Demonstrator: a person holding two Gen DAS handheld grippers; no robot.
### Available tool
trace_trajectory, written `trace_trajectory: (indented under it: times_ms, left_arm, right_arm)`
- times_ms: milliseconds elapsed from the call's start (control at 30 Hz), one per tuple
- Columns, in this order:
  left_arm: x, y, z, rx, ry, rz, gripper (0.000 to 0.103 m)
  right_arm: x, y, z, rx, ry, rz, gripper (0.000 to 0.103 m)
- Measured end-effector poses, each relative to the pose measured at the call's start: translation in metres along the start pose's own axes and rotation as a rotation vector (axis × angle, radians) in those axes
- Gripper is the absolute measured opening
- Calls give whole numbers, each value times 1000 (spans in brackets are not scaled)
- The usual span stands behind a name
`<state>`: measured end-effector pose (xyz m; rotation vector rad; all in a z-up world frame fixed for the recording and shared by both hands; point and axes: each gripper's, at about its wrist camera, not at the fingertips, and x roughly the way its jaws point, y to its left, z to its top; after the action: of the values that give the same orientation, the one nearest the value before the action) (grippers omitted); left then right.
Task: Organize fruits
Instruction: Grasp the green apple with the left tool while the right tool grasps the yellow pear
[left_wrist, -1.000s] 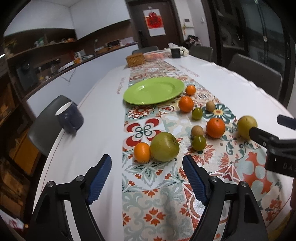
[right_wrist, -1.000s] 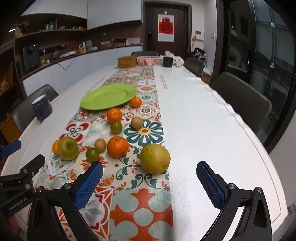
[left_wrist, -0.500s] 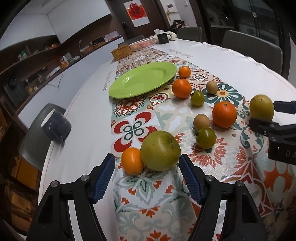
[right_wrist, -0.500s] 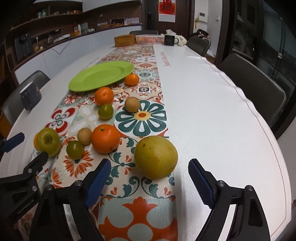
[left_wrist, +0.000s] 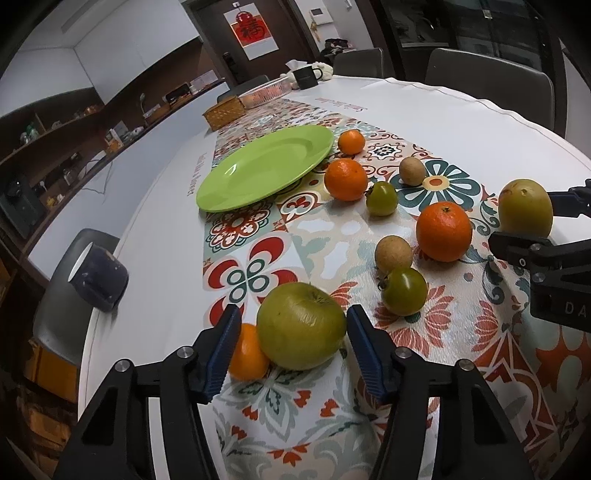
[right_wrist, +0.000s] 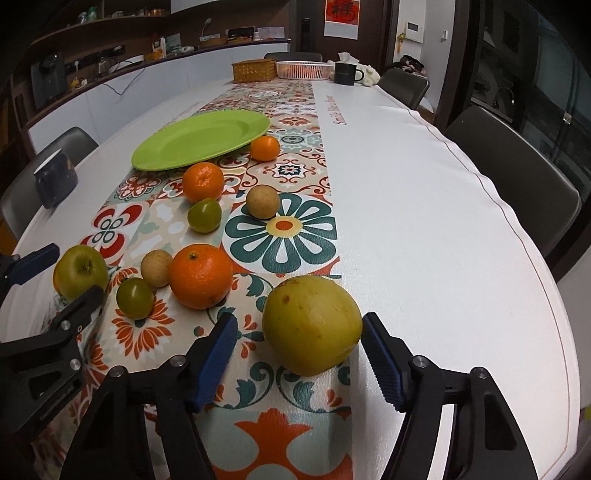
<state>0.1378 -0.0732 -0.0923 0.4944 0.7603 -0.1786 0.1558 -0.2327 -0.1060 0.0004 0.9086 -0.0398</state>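
the green plate (left_wrist: 266, 168) lies bare on the patterned runner (left_wrist: 332, 236), and every fruit sits on the surface beside or in front of it, so the sorting looks barely begun: nothing is placed, all of it is left to move. the left gripper (left_wrist: 291, 347) has its jaws released and spread around the green apple (left_wrist: 301, 326), which rests on the runner between the pads; the right pad looks close to its skin, and a small orange (left_wrist: 247, 352) touches the apple at the left pad (left_wrist: 221, 354). the right gripper (right_wrist: 301, 360) is likewise released, its jaws either side of the yellow pear-like fruit (right_wrist: 312, 323), not clamped on it. both look poised to close.

the left wrist view shows the small orange tucked against the apple, which the right wrist view all but hides behind the apple (right_wrist: 79, 271). the right wrist view shows the gaps on both sides of the yellow fruit, where the left one shows only that fruit (left_wrist: 524, 208) and one dark arm.
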Motion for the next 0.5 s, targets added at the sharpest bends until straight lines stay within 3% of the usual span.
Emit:
trace_trajectory:
  times_ms: [267,333,500]
  left_arm:
    - [7,-1,1,-3,27,-22,50]
    - [7,0,2,-11,29,-29,50]
    - [2,4,2,-62,35,-87,50]
  right_arm:
    - [2,0,2,-13,-7,-11,60]
    - [1,0,2,-17,-17,-23,52]
    - [1,-1,3,-21,-24,-8,51]
